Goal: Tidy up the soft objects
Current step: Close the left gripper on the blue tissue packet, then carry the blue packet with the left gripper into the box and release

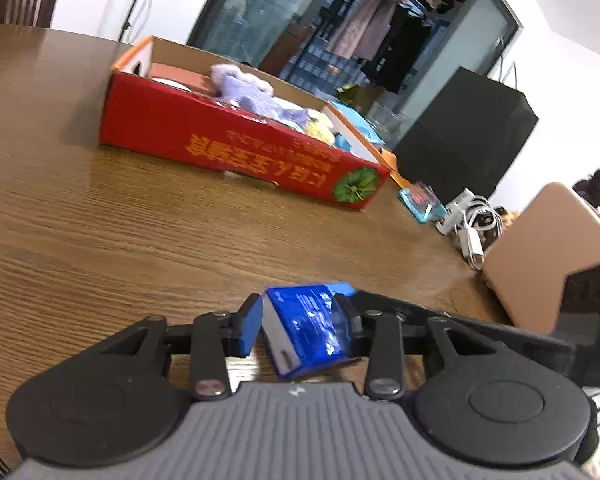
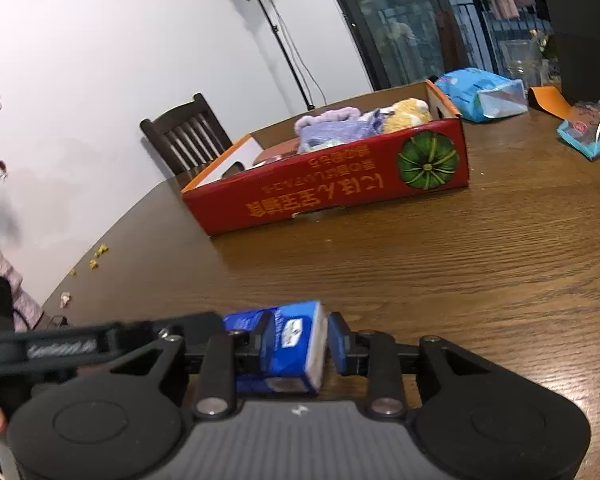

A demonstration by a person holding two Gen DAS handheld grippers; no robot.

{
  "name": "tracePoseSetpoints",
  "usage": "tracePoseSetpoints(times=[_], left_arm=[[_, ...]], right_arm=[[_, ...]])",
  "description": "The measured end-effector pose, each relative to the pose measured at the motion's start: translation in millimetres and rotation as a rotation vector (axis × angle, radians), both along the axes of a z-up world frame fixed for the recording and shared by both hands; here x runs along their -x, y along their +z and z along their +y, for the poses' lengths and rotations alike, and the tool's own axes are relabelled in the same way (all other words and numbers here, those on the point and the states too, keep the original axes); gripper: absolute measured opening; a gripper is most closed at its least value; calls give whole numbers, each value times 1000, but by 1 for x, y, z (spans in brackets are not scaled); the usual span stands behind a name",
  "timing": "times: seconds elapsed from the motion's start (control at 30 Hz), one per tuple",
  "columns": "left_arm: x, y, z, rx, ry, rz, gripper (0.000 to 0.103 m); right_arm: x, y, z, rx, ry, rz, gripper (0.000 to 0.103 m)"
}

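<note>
Both grippers are on the same blue tissue pack (image 1: 306,326) just above the table (image 1: 100,240) — left gripper (image 1: 296,324) squeezing it, right gripper (image 2: 296,346) looser, small gap on one side. Pull unevenly and it'll slip before reaching the red box (image 2: 328,188)

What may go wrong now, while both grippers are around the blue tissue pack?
1. The blue tissue pack sits tilted between the left gripper and the right gripper; with a gap beside one pad in each view, it might slip or twist.
2. The red box already holds plush toys at one end, so dropping the pack there might leave it perched on top.
</note>
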State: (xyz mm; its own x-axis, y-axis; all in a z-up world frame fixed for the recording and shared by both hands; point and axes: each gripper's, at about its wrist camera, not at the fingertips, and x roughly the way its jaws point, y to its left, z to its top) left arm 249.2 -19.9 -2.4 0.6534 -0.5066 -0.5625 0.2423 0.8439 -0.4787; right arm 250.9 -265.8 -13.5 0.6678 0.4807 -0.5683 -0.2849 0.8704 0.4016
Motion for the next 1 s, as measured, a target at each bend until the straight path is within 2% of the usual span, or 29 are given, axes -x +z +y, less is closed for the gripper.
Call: tracePoseSetpoints(times=[0.17, 0.3, 0.5, 0.63, 0.73, 0.87, 1.0], left_arm=[[-4, -6, -6, -5, 3, 27, 34], [-8, -9, -1, 15, 23, 35, 27], [-12, -7, -4, 2, 28, 28, 25], [-20, 14, -6, -32, 20, -77, 25], [-48, 41, -4, -41, 7, -159, 25], [-108, 80, -3, -73, -1, -251, 25], [-180, 88, 1, -75, 27, -226, 25]], right_arm=[[-6, -4, -1, -45, 43, 29, 30], [-6, -5, 1, -35, 48, 15, 29], [-7, -3, 6, 1, 49, -17, 27], [-18, 15, 0, -41, 34, -35, 19], [-39, 45, 2, -20, 51, -112, 19], [-95, 89, 10, 27, 64, -222, 19], [-164, 104, 24, 61, 48, -235, 19]])
